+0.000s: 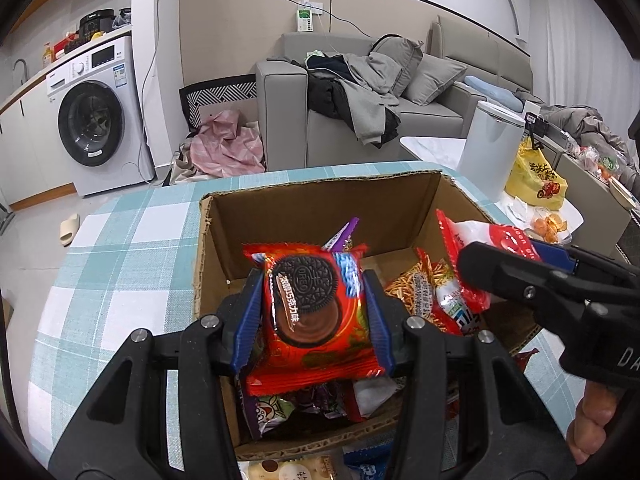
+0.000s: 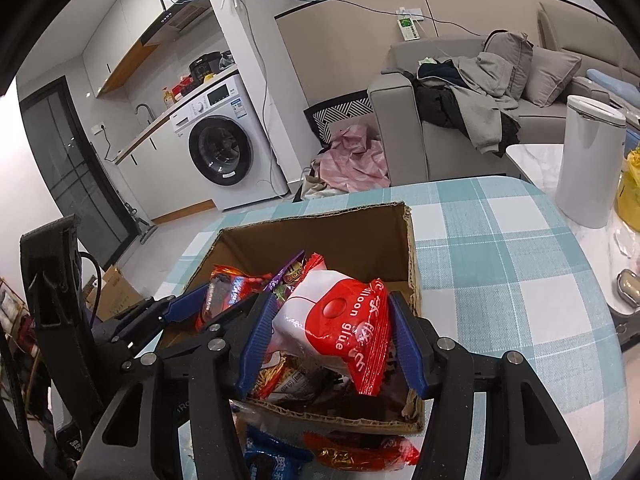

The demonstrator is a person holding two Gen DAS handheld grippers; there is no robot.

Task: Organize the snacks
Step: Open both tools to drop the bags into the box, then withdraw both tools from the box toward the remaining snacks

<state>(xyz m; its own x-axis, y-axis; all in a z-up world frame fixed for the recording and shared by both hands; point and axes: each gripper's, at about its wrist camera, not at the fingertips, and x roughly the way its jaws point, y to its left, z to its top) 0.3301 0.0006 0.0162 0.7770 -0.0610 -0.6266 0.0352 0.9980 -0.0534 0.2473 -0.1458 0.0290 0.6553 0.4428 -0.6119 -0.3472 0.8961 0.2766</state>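
An open cardboard box (image 1: 312, 208) stands on the checked table and holds several snack packets, among them a bag of orange sticks (image 1: 416, 284). My left gripper (image 1: 314, 320) is shut on a red Oreo packet (image 1: 312, 312) and holds it over the box. My right gripper (image 2: 334, 340) is shut on a red and white packet (image 2: 340, 328) and holds it over the box (image 2: 360, 236) too. The right gripper also shows in the left wrist view (image 1: 520, 276), at the box's right side. The left gripper and the Oreo packet (image 2: 224, 296) show at the left of the right wrist view.
More packets lie on the table in front of the box (image 2: 360, 452). A white bin (image 2: 588, 164) and a yellow bag (image 1: 536, 176) stand to the right, next to a side table. A sofa, a washing machine (image 1: 96, 120) and a pink cloth lie beyond the table.
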